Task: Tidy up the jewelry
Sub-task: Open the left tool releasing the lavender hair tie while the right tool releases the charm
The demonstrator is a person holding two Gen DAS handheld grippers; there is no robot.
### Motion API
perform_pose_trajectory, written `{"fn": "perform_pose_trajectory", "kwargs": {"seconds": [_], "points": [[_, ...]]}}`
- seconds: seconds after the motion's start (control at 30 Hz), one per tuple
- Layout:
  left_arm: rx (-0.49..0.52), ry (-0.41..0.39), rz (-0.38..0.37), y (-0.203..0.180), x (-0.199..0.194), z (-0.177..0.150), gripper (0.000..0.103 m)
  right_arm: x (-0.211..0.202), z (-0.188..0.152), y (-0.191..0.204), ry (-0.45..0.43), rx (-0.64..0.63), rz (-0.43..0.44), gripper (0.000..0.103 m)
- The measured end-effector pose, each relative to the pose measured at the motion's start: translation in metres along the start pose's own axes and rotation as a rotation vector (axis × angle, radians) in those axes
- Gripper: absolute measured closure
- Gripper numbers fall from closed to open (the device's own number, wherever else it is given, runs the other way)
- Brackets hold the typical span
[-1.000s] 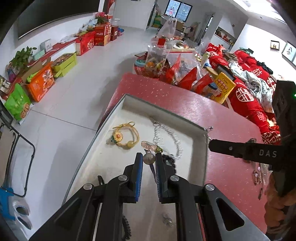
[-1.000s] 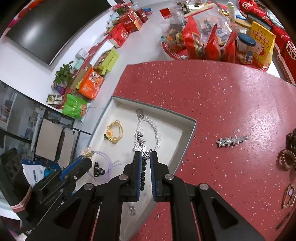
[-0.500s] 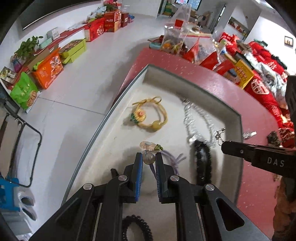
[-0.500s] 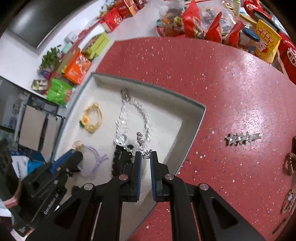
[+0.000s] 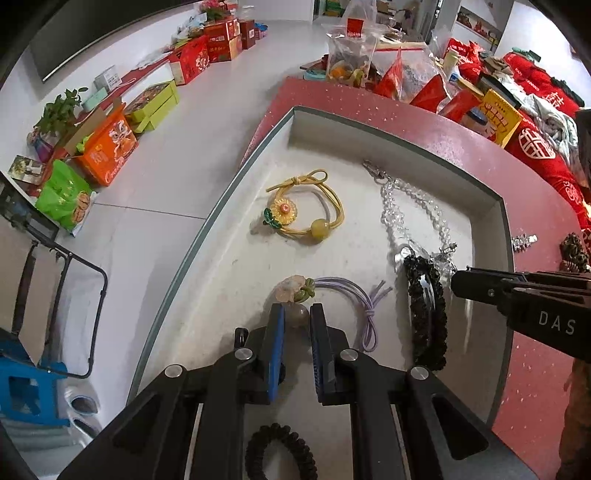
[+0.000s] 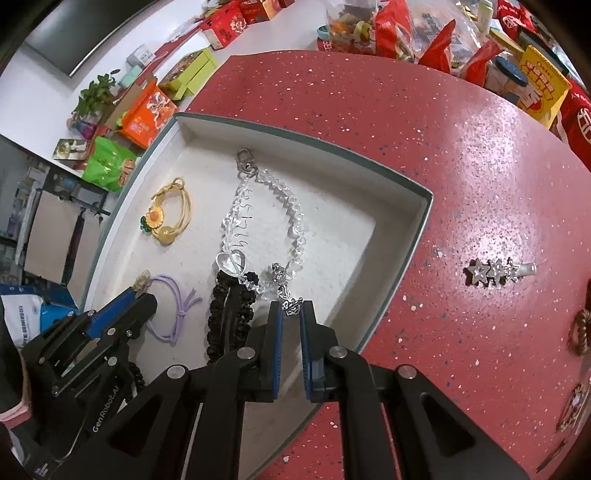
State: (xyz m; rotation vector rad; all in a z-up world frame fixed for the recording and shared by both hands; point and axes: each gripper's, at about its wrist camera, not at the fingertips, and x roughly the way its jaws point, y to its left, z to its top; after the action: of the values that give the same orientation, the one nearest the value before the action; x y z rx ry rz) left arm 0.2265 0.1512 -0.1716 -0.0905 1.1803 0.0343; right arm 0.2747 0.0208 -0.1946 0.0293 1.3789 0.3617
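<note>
A white tray [image 5: 495, 229] [image 6: 413, 236] sits on the red table. In it lie a yellow hair tie [image 5: 303, 214] [image 6: 168, 218], a clear bead chain [image 5: 413, 218] [image 6: 266, 206], a black scrunchie clip [image 5: 424, 310] [image 6: 229, 317] and a purple hair tie [image 5: 354, 299] [image 6: 173, 314] with a pink flower and a bead. My left gripper [image 5: 297, 317] [image 6: 122, 306] is shut on the purple hair tie's bead, low over the tray floor. My right gripper [image 6: 291, 314] [image 5: 458, 280] is shut on a small silver chain [image 6: 284, 295] that touches the tray.
A silver star hair clip [image 6: 498, 271] [image 5: 522, 242] lies on the red table right of the tray. Brown hair pieces [image 6: 580, 332] lie at the table's right edge. A black coil hair tie [image 5: 280, 450] lies in the tray's near end. Snack bags [image 6: 406, 26] crowd the far side.
Both grippers have come down toward the tray floor. The purple hair tie now lies spread on the tray, and the silver chain has lowered beside the bead chain.
</note>
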Motion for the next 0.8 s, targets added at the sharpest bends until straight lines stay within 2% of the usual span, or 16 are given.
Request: {"fn": "perform_pose_trajectory", "kwargs": {"seconds": [0.33, 0.53, 0.63, 0.67, 0.7, 0.73, 0.77, 0.8], "points": [[-0.001, 0.028, 0.011, -0.002, -0.004, 0.001, 0.087, -0.005, -0.003, -0.012, -0.004, 0.041, 0.032, 0.092], [0.005, 0.042, 0.003, -0.003, -0.006, 0.001, 0.087, -0.017, -0.005, -0.017, -0.022, 0.052, 0.069, 0.080], [0.015, 0.034, 0.017, -0.006, -0.009, 0.001, 0.087, -0.023, -0.008, -0.018, -0.030, 0.056, 0.073, 0.077], [0.020, 0.032, 0.018, -0.008, -0.009, 0.001, 0.077, -0.026, -0.009, -0.020, -0.035, 0.059, 0.073, 0.076], [0.022, 0.030, 0.017, -0.008, -0.010, 0.001, 0.034, -0.029, -0.010, -0.022, -0.040, 0.061, 0.073, 0.075], [0.017, 0.018, 0.025, -0.008, -0.013, 0.000, 0.013, -0.032, -0.011, -0.023, -0.047, 0.065, 0.072, 0.075], [0.006, -0.021, 0.038, -0.008, -0.020, -0.001, 0.003, -0.036, -0.013, -0.026, -0.055, 0.070, 0.069, 0.075], [0.008, -0.038, 0.041, -0.009, -0.023, -0.001, 0.003, -0.040, -0.015, -0.029, -0.062, 0.074, 0.068, 0.075]]}}
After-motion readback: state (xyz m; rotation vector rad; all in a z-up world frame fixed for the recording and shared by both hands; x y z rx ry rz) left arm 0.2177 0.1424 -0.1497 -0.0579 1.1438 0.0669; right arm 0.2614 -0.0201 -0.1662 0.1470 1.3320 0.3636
